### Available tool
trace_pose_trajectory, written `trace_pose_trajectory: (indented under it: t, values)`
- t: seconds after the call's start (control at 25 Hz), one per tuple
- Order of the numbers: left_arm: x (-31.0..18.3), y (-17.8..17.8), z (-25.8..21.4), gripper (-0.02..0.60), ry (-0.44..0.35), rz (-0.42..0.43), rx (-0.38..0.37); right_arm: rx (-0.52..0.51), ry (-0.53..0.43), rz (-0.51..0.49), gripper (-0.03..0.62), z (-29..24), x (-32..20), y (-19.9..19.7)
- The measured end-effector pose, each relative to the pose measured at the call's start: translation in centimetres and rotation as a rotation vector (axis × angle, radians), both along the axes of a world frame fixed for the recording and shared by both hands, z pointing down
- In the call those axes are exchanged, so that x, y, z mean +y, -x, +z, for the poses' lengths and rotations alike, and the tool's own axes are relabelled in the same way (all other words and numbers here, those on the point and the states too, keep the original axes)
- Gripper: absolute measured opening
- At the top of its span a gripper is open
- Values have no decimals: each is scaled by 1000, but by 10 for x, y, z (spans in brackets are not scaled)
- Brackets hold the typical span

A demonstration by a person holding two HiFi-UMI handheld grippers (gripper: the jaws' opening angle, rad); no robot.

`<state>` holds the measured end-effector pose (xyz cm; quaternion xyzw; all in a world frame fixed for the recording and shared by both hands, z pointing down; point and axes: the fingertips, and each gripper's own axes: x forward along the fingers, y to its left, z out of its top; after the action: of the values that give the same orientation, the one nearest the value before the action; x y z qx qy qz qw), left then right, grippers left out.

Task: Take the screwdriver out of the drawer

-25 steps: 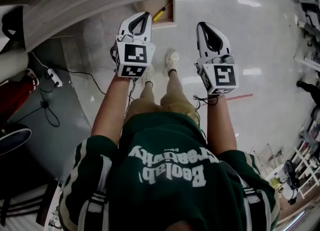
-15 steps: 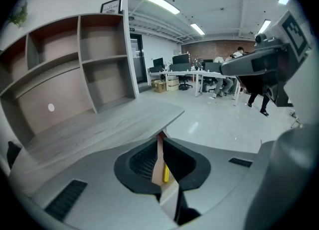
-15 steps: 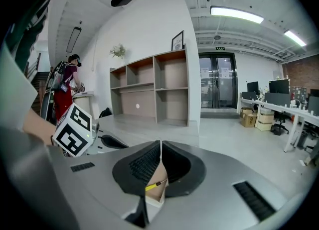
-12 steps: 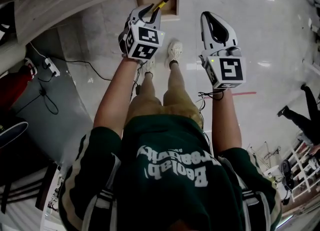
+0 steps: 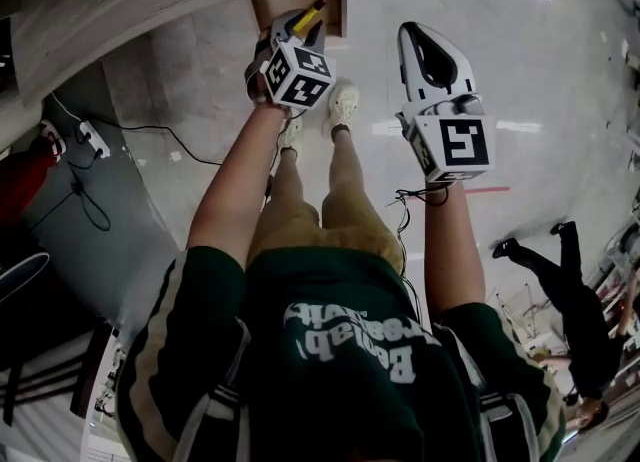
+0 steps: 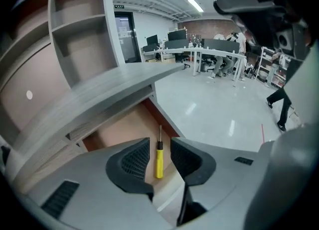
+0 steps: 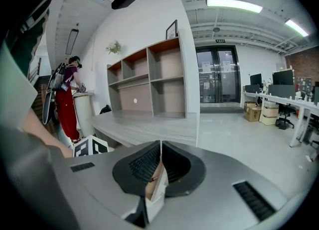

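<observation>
So, I'm watching the left hand-held gripper (image 6: 159, 143), and its jaws are opening right over the open drawer (image 6: 119, 130), which is sticking out from under the grey surface (image 6: 99, 99). The yellow-handled screwdriver (image 6: 159, 160) is lying on the drawer floor and showing in the gap between the pads. Its tip is pointing to 12 o'clock, and nothing is pressing on it. In the head view the right hand-held gripper (image 7: 160, 147) is hanging at 3 o'clock of the left one, jaws together, holding nothing.
</observation>
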<state>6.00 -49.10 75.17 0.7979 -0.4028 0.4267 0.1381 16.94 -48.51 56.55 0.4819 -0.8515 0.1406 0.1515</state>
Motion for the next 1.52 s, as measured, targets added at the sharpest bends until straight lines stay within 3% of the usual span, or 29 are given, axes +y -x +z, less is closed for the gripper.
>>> trace_pose_trajectory:
  t: [0.36, 0.76, 0.88, 1.0, 1.52]
  values:
    - [-16, -5, 84, 141, 65, -27, -62, 23, 94, -17, 35, 61, -1, -8]
    - [-20, 6, 134, 144, 99, -78, -145, 11, 134, -47, 35, 91, 16, -4]
    - [-24, 9, 140, 141, 84, -106, -168, 10, 163, -40, 35, 103, 20, -14]
    - [-26, 13, 140, 81, 41, -119, -205, 2, 164, -39, 35, 106, 22, -19]
    - [-20, 5, 129, 77, 55, -122, -161, -15, 148, -50, 35, 103, 32, -15]
